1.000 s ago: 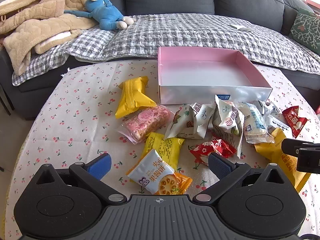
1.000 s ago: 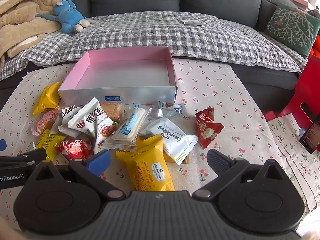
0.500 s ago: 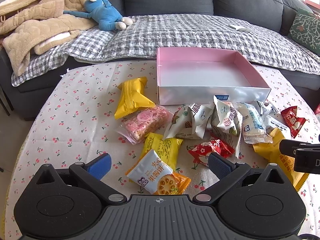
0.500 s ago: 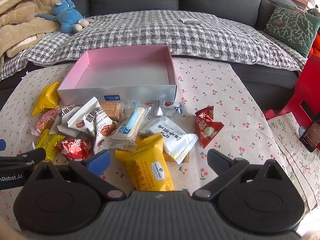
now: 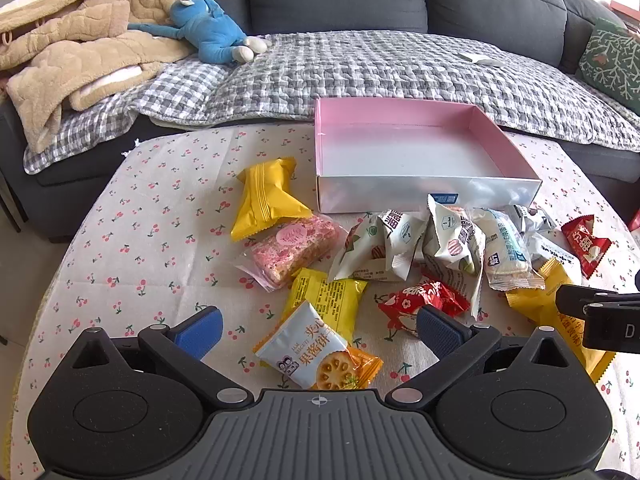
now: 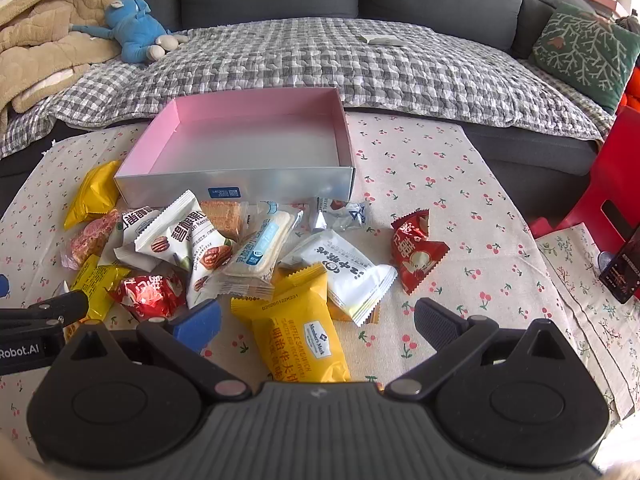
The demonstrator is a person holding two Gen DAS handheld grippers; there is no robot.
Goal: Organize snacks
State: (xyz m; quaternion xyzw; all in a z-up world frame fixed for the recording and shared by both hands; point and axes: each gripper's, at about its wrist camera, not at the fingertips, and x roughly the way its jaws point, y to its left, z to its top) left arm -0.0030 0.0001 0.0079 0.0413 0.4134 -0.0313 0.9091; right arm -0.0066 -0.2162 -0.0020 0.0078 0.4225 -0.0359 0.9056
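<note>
An empty pink-lined box (image 5: 404,128) (image 6: 256,110) with silver walls stands at the table's far side. Several wrapped snacks lie scattered in front of it. My left gripper (image 5: 318,330) is open, low over a white-and-orange biscuit packet (image 5: 316,354) and a small yellow packet (image 5: 326,300). My right gripper (image 6: 318,322) is open over a yellow waffle sandwich pack (image 6: 300,336). A red candy packet (image 6: 414,250) (image 5: 586,242) lies to the right, a yellow pillow pack (image 5: 266,198) and a pink bar (image 5: 294,248) to the left. Neither gripper holds anything.
A grey sofa with a checked blanket (image 5: 380,68) runs behind the table, with a blue plush toy (image 5: 208,38) and a beige coat on it. A red stool (image 6: 608,184) and a dark phone-like object (image 6: 622,268) sit at the right. The cherry-print tablecloth (image 5: 140,240) is bare at the left.
Both views have shifted only very slightly; the snacks and box stay where they were and both grippers remain open.
</note>
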